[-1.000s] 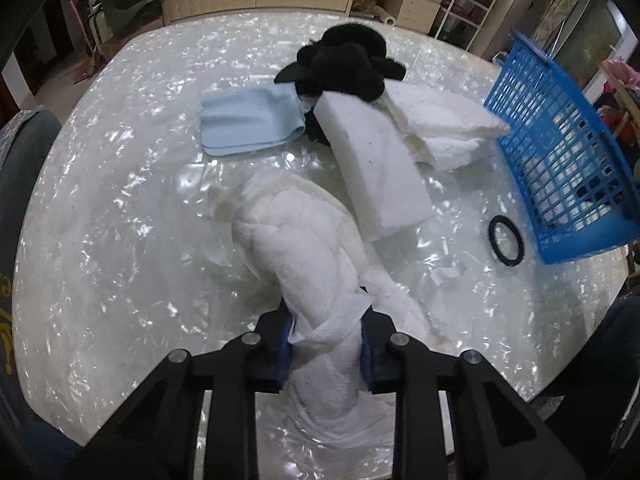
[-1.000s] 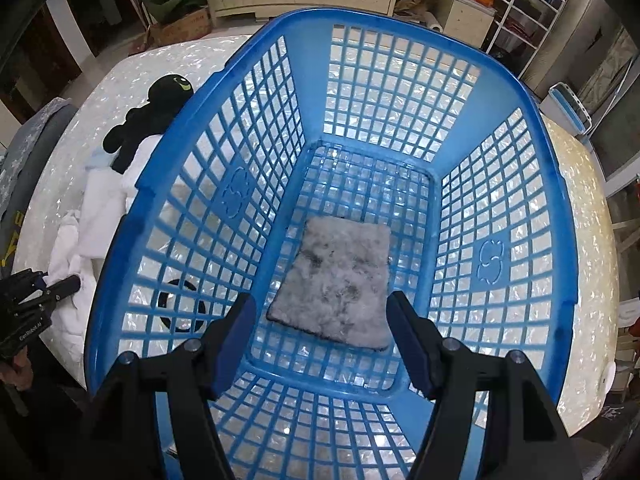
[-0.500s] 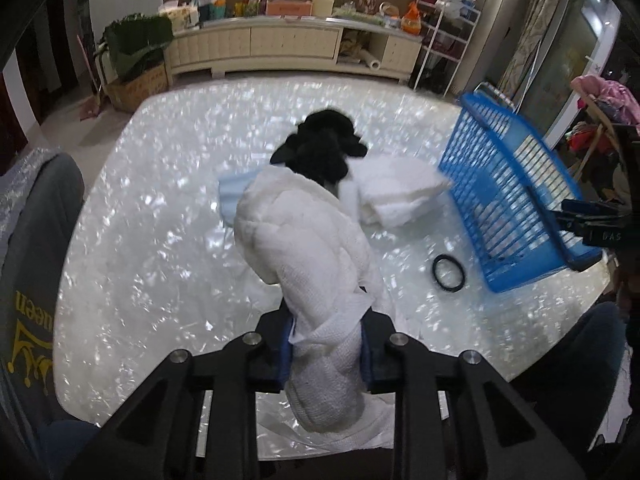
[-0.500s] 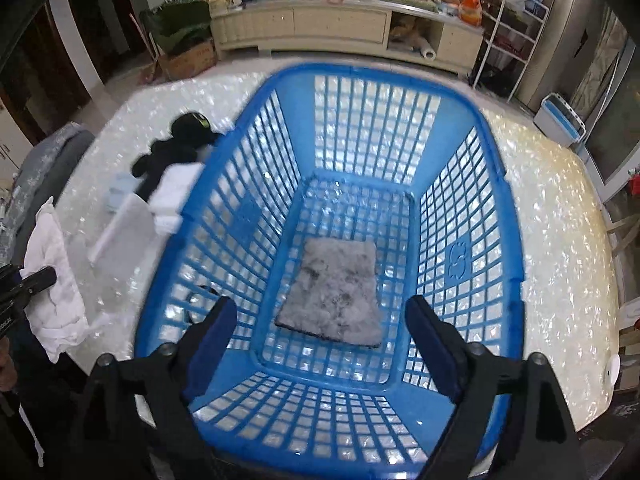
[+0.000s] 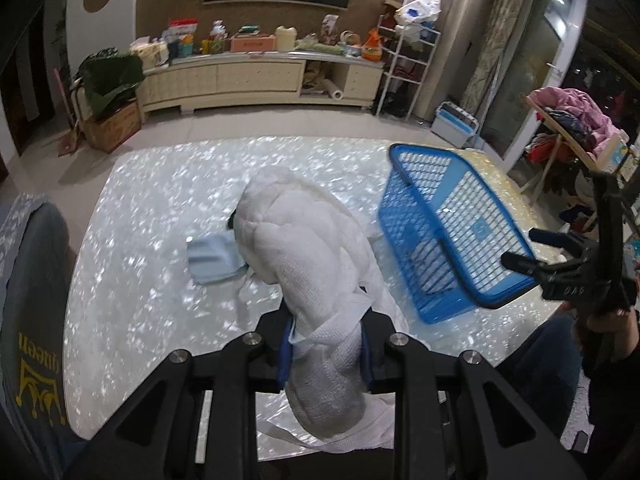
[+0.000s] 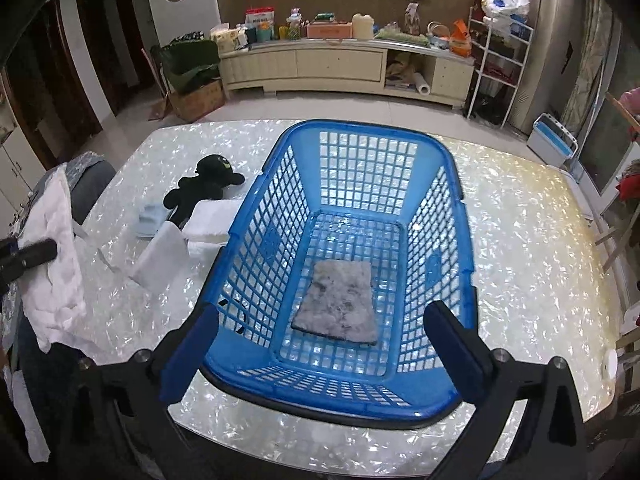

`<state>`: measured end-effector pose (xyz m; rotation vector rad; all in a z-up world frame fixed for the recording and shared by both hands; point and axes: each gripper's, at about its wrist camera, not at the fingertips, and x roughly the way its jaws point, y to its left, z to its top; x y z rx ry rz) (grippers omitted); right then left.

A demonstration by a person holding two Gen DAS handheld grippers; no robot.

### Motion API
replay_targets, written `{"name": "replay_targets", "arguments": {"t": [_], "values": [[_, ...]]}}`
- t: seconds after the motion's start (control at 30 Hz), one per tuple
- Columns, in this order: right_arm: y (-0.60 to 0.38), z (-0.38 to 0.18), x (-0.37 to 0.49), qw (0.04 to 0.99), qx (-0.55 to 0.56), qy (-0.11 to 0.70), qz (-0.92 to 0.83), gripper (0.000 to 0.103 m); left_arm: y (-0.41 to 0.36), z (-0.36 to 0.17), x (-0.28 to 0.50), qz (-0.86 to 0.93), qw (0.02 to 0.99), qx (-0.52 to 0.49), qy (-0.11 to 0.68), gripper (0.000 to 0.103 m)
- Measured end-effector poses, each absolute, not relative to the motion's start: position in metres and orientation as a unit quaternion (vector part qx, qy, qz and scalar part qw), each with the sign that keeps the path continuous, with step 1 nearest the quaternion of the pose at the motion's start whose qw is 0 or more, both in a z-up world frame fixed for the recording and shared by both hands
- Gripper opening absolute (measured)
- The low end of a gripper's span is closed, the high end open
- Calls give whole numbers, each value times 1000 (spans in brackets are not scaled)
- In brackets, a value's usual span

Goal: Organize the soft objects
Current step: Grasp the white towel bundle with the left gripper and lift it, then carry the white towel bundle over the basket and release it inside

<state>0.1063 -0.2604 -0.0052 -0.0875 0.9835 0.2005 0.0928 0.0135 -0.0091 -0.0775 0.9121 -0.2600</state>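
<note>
My left gripper is shut on a white waffle towel, which hangs bunched above the shiny table. The right wrist view shows that towel at the far left, lifted. A blue mesh basket stands on the table with a grey cloth flat on its floor. My right gripper hovers over the basket's near rim, its jaws opening wide with nothing between the pads. Left of the basket lie a black plush toy, a light blue cloth, a folded white towel and a white foam block.
The basket sits to the right of the held towel in the left wrist view, with the right gripper and a hand beyond it. A grey chair back stands at the table's left edge. A long cabinet lines the far wall.
The left gripper has risen, lifting the white towel off the table. The right gripper has pulled up and back from the basket, and its jaws have spread wider.
</note>
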Motion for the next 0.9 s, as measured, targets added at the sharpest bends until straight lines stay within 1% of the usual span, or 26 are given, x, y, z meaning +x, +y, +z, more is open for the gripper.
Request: {"name": "replay_targets", "arguments": {"t": [0.23, 0.57, 0.9], "values": [[-271, -9, 97, 889, -29, 450, 82, 103, -22, 7, 107, -153, 891, -15, 428, 25], [-289, -12, 95, 891, -7, 450, 68, 103, -78, 32, 138, -198, 891, 19, 408, 25], [-321, -14, 104, 895, 19, 445, 34, 103, -136, 29, 173, -236, 877, 59, 415, 25]]}}
